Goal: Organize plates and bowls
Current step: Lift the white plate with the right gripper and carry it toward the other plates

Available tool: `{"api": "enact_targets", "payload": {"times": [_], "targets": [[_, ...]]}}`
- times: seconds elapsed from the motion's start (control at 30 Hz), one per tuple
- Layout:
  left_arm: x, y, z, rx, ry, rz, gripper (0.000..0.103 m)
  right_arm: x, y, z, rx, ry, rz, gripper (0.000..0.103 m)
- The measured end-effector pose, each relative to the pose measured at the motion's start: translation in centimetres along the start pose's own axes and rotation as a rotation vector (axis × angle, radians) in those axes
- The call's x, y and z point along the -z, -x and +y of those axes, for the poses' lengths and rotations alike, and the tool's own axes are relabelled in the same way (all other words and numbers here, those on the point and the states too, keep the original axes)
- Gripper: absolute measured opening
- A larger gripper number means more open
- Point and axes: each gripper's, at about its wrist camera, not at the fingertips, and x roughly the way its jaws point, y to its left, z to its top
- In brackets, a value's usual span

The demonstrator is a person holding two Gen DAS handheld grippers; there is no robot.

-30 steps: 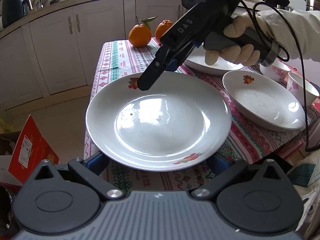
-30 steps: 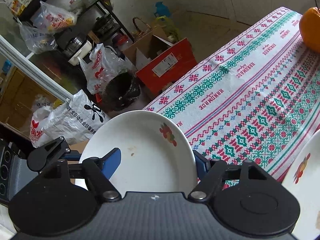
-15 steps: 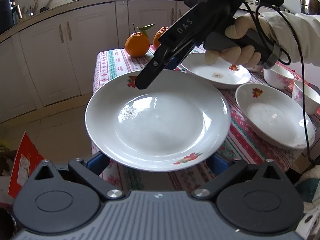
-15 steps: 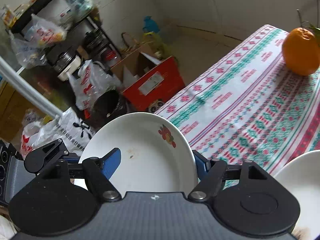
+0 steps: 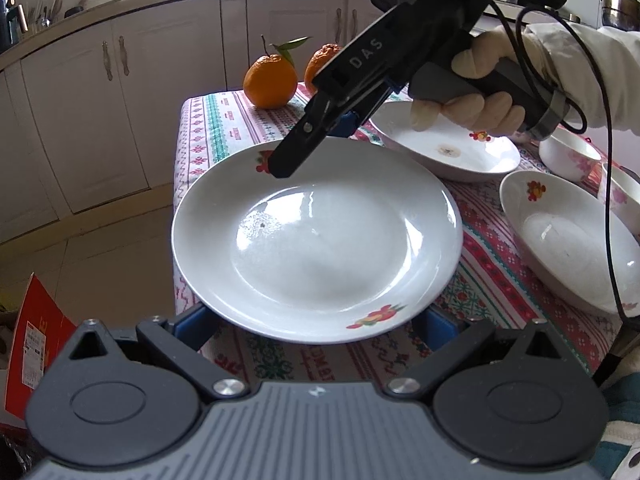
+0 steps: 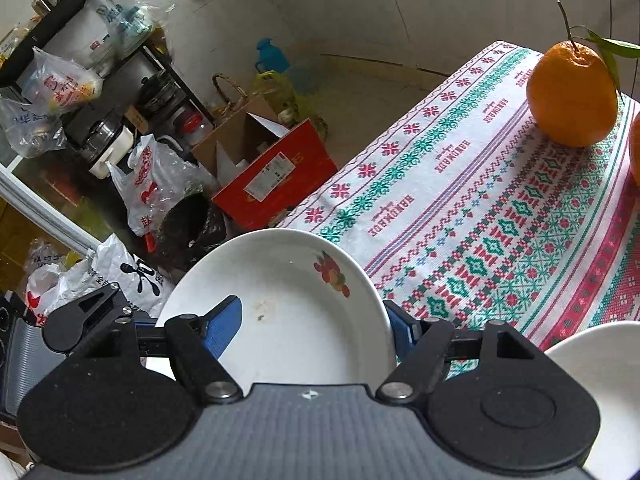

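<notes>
- The round white glazed ceramic plate with small red flower decals (image 5: 316,240) hangs level above the near corner of the tabletop under a red-and-green patterned white cloth (image 5: 224,120), carried between both tools.
- Handling, as a judgement: rigid, smooth and glossy, likely slippery at the rim, moderately heavy and breakable if dropped; the safest hold is the thin rim at opposite edges, as here.
- The left gripper (image 5: 316,320) holds the plate's near rim at 6 o'clock in its own view; its blue-padded fingers (image 5: 192,320) stand wide apart, and whether they clamp the edge or merely cradle it cannot be told.
- The right gripper (image 5: 288,156), held by a gloved hand (image 5: 468,88), reaches the far rim at about 11 o'clock; its own view shows one blue finger (image 6: 224,324) over the plate and the other at the outside edge, gripping the rim.
- Two more white floral dishes (image 5: 448,148) and small white bowls (image 5: 568,156) wait at 2 to 3 o'clock; two oranges (image 5: 270,84) sit at 12 o'clock.
</notes>
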Motion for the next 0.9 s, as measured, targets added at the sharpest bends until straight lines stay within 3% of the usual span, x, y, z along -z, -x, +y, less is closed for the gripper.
{"api": "enact_targets", "payload": {"times": [0.57, 0.67, 0.77, 0.9], "targets": [[-0.3, 0.0, -0.1, -0.010, -0.017, 0.006, 0.101, -0.5, -0.5, -0.2, 0.032, 0.012, -0.010, 0.081], [-0.2, 0.0, 0.0, -0.010, -0.016, 0.003, 0.101, -0.5, -0.6, 0.0, 0.032, 0.020, -0.010, 0.086], [-0.3, 0.0, -0.1, -0.015, -0.018, 0.002, 0.101, -0.6, -0.6, 0.5, 0.057, 0.031, -0.021, 0.101], [-0.3, 0.4, -0.1, -0.017, -0.014, -0.002, 0.102, -0.6, 0.0, 1.4, 0.096, 0.053, -0.038, 0.103]]}}
